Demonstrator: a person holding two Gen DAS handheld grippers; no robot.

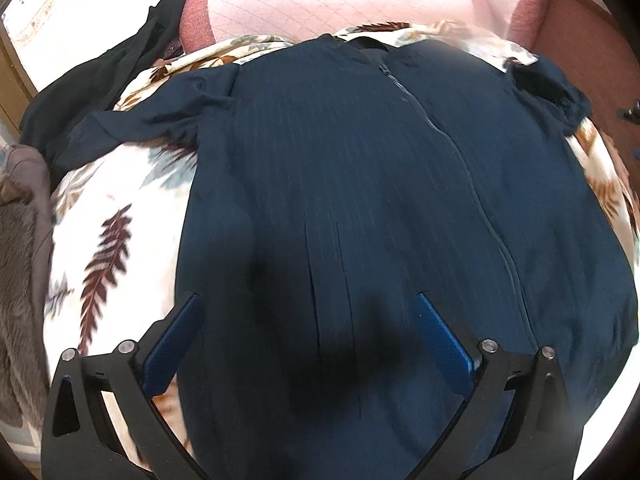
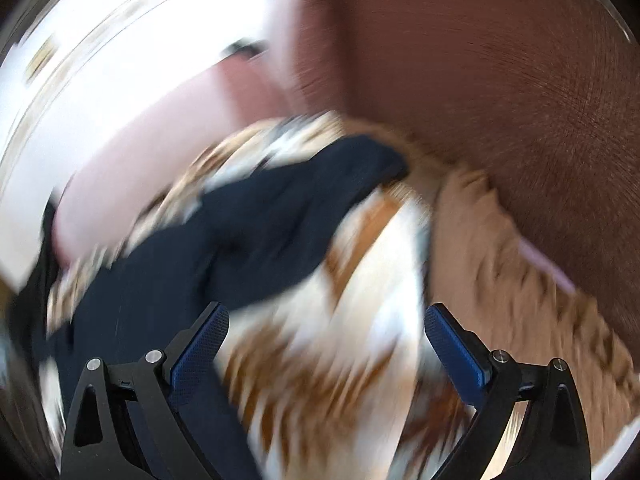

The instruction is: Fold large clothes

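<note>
Left gripper: one; we see its two blue-padded fingers spread wide with nothing between them, poised over the lower part of the garment.
Right gripper: one; we see its two fingers equally wide apart and holding nothing, above the blanket just beside the garment's edge. This view is heavily blurred.
Navy dress: one, pinstriped, laid flat and spread out on the blanket, neckline at the far end. We count one zip running down its length, right of centre, and two short sleeves, one out to each side. In the right wrist view we see it as a dark band crossing to the left of the fingers.
Leaf-print blanket: one, cream with brown and grey-blue leaves, lying under the dress and showing on both sides of it.
Grey furry fabric: one piece, at the left edge, touching the blanket.
Black garment: one, crumpled, beyond the dress's left sleeve.
Pink pillows: we count two, at the far end past the neckline.
Wooden headboard: one, reddish-brown, farthest back on the right.
</note>
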